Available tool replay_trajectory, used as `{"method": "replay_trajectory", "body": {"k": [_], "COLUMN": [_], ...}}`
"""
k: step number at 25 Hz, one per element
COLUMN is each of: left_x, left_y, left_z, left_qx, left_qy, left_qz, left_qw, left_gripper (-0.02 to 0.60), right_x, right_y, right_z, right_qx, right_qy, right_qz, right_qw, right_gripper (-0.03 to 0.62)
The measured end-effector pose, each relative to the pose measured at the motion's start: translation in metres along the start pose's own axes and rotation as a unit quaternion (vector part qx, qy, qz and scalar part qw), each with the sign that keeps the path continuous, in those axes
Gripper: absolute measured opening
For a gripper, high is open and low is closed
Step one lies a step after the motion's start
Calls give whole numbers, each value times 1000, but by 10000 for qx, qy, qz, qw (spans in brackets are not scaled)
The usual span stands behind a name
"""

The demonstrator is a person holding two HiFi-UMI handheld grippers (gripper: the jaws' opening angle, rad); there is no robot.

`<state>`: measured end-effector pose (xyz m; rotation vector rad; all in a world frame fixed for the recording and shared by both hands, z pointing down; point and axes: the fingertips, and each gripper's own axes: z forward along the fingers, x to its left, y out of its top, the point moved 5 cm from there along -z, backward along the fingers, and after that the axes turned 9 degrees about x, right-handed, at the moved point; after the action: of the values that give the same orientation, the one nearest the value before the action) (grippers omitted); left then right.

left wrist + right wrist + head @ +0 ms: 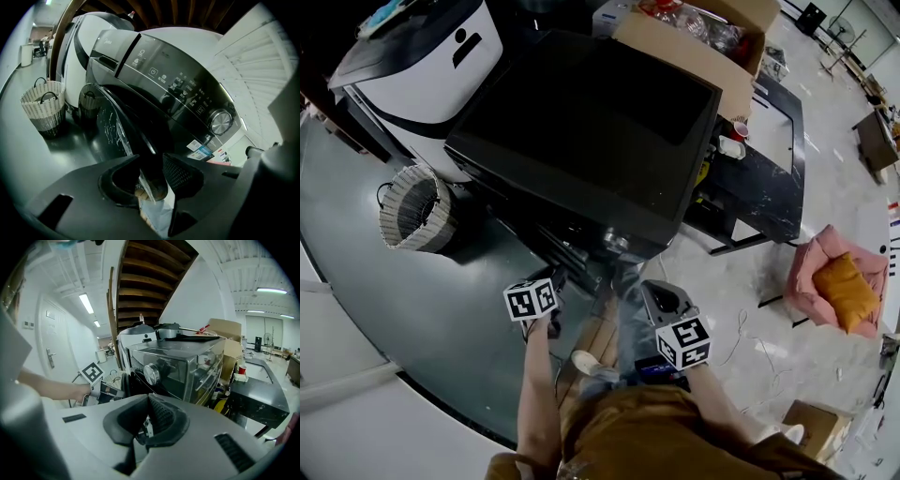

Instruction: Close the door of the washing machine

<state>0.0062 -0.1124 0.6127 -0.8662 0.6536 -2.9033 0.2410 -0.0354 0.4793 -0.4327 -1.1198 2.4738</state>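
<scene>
The dark front-loading washing machine (581,122) fills the middle of the head view. Its round door (117,126) stands ajar, swung out toward me. In the left gripper view the door's dark edge runs between the jaws of my left gripper (151,159), which stand open around it with a sliver of gap. In the head view this gripper (551,281) sits at the machine's front. My right gripper (654,291) hangs a little to the right, off the machine. In its own view this gripper (147,397) has its jaws shut on nothing. The door (125,380) lies ahead of it.
A woven basket (414,208) stands on the floor left of the door, beside a white machine (422,66). A cardboard box (703,37) and a black table (769,178) lie beyond the washer. A pink seat (839,281) is at the right. The control knob (220,122) sits above the door.
</scene>
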Motion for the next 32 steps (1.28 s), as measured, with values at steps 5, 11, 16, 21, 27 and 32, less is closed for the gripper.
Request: {"method": "replay_trajectory", "body": {"k": [5, 11, 16, 21, 27, 32], "left_x": [-5, -9, -13, -20, -24, -25], "left_y": [6, 13, 21, 31, 38, 40], "left_z": [6, 16, 21, 30, 37, 38], "left_qx": [-71, -178, -257, -277, -320, -306], "left_qy": [-71, -214, -293, -363, -374, -369], "left_qz": [-98, -280, -405, -414, -610, -695], "left_qw": [9999, 9992, 9984, 9981, 9969, 9964], "left_gripper": [170, 170, 170, 170, 169, 170], "right_x": [-6, -13, -20, -25, -32, -31], "right_y": [1, -2, -2, -2, -1, 1], "right_z": [0, 0, -1, 0, 1, 3], "right_qx": [14, 78, 109, 136, 143, 146], "right_qy": [-29, -96, -136, -150, -133, -100], "right_qz": [23, 41, 50, 72, 89, 45], "right_qw": [10000, 9999, 9998, 9998, 9998, 9998], "right_gripper": [11, 11, 11, 11, 11, 11]}}
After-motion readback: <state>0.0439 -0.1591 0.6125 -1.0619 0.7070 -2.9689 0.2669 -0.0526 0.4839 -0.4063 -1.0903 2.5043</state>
